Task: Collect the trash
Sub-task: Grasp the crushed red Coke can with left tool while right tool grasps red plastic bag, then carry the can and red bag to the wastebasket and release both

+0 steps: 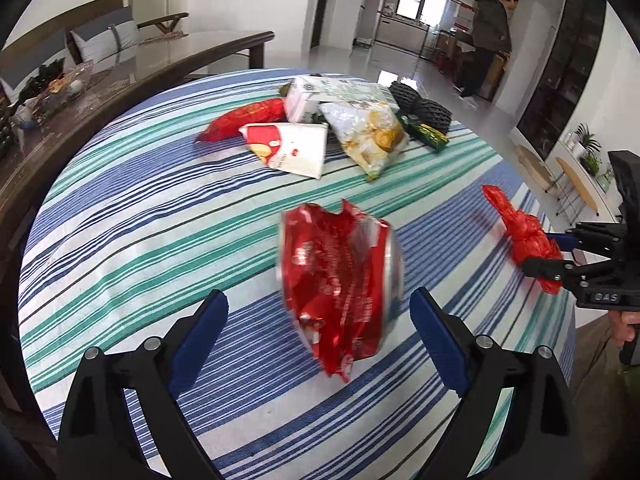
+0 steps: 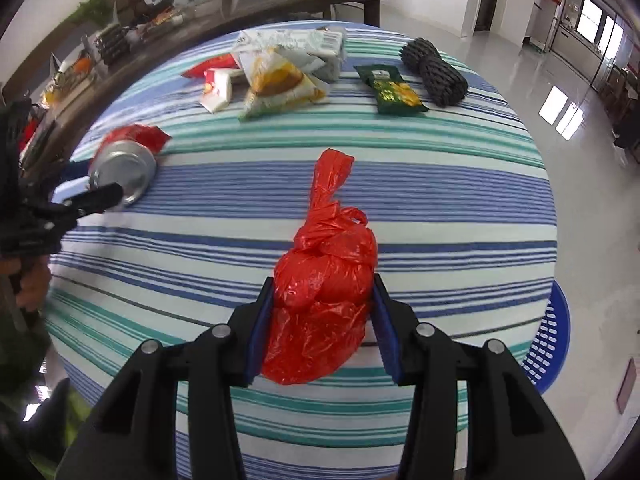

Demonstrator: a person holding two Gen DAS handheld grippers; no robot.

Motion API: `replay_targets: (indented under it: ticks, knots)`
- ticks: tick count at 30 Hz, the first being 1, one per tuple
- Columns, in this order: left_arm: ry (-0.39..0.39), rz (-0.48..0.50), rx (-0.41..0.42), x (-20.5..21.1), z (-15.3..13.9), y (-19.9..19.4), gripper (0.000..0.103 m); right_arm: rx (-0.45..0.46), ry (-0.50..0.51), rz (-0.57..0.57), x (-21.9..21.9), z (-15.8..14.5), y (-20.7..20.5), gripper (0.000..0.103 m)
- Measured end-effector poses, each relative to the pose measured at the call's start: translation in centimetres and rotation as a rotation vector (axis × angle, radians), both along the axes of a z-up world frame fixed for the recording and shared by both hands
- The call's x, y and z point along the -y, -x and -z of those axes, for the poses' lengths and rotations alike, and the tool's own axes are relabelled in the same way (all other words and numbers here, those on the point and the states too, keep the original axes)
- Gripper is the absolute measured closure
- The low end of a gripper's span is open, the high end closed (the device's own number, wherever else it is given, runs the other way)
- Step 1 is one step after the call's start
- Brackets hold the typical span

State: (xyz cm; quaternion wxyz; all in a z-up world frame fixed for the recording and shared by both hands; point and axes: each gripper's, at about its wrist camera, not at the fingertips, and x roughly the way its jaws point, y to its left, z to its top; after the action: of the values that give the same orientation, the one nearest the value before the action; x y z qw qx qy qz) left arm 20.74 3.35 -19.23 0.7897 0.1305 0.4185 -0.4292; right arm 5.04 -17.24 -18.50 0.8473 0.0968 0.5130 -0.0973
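Note:
A crushed red can [image 1: 340, 280] lies on the striped tablecloth [image 1: 140, 240], between and just ahead of the open fingers of my left gripper [image 1: 320, 316]; it also shows in the right wrist view [image 2: 124, 168]. My right gripper [image 2: 322, 308] is shut on a knotted red plastic bag [image 2: 324, 292] resting on the cloth. The bag [image 1: 524, 236] and right gripper [image 1: 560, 256] also show at the right of the left wrist view.
A pile of snack wrappers and a carton [image 1: 320, 128] lies at the table's far side, with a green packet [image 2: 394, 90] and black netting rolls [image 2: 436, 72]. A blue basket [image 2: 548, 340] stands beside the table. A dark wooden table [image 1: 120, 72] and a person [image 1: 488, 40] are beyond.

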Motion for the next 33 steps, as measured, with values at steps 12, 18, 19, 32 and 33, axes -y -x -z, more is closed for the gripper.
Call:
replay_targets:
  ticks: [12,18,19,32,33]
  knots:
    - [-0.017,0.001,-0.002,1.3,-0.3,-0.8,0.016,0.029,-0.054,0.076,1.1,-1.3,-0.7,0.037]
    - [-0.058,0.003,0.004,1.9,-0.2,-0.4,0.057,0.011,-0.083,0.085,1.3,-0.7,-0.2,0.060]
    - [-0.050,0.002,-0.006,1.9,-0.3,-0.4,0.058,0.028,-0.084,0.088,1.4,-1.1,0.1,0.060]
    - [0.034,0.059,-0.003,4.9,-3.9,4.1,0.059,0.138,-0.127,0.074,2.4,-3.4,2.2,0.060]
    - [0.041,0.067,-0.008,5.3,-4.2,4.5,0.059,0.143,-0.130,0.077,2.6,-3.5,2.5,0.060]
